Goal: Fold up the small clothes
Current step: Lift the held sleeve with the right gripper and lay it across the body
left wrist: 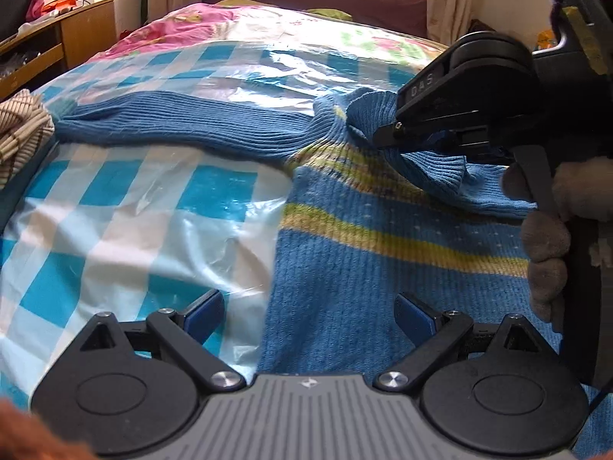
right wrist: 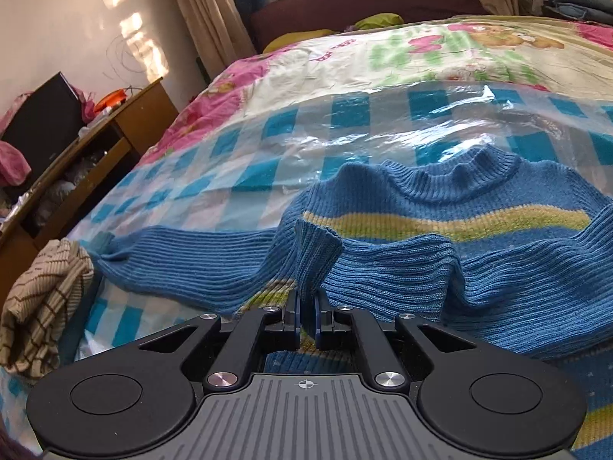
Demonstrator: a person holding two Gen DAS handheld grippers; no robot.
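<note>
A small blue knit sweater [left wrist: 383, 260] with yellow-green stripes lies flat on a blue checked plastic sheet [left wrist: 126, 207] on the bed. Its left sleeve [left wrist: 184, 126] stretches out to the left. My right gripper [right wrist: 305, 308] is shut on the cuff of the right sleeve [right wrist: 316, 253] and holds it over the sweater's chest; the gripper also shows in the left wrist view [left wrist: 387, 130]. My left gripper [left wrist: 310, 314] is open and empty, low over the sweater's left edge near the hem.
A striped beige garment [right wrist: 42, 306] lies bunched at the bed's left edge, also in the left wrist view [left wrist: 19, 130]. A wooden desk [right wrist: 95, 153] stands left of the bed. A floral quilt [right wrist: 421, 53] covers the far half, before a dark red headboard [right wrist: 364, 4].
</note>
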